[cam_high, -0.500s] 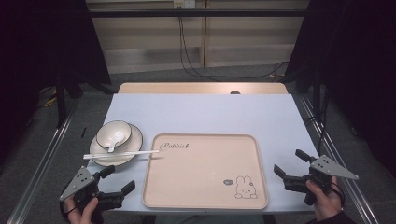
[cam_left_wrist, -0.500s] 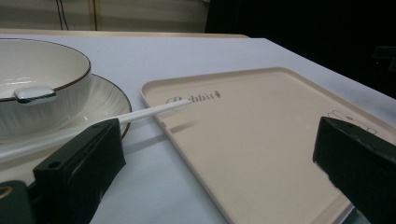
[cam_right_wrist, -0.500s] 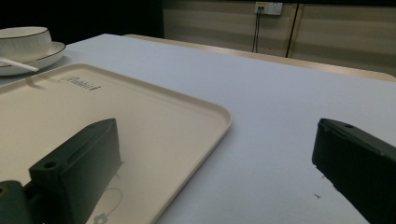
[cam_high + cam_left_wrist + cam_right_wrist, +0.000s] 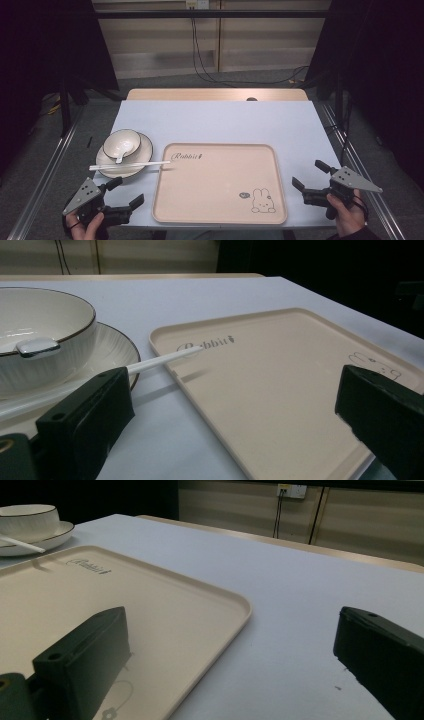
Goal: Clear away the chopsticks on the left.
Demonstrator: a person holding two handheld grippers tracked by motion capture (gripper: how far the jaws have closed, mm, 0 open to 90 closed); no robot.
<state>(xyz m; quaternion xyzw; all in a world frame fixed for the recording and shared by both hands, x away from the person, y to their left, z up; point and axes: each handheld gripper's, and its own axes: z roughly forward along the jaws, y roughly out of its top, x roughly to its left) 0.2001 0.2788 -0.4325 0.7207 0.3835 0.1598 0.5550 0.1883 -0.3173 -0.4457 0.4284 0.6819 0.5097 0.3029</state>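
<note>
While both my grippers sit at the near edge with nothing in them, I take the beige rabbit tray (image 4: 220,182) as my landmark. My left gripper (image 4: 125,192), jaws spread wide, hovers just off the tray's near-left corner; my right gripper (image 4: 311,175), equally wide, waits off the tray's right edge.

Left of the tray stands a white bowl (image 4: 121,143) on a ribbed plate (image 4: 141,155), with a white spoon (image 4: 120,156) resting inside the bowl. A pair of white chopsticks (image 4: 127,165) lies across the plate's near rim, its tips reaching over the tray's left lip.

My worry is those chopsticks: they are thin, smooth and propped on two raised edges, so a clumsy pinch from the left could roll them off or flick them. Nudging the plate could also shift the bowl and rattle the spoon.
</note>
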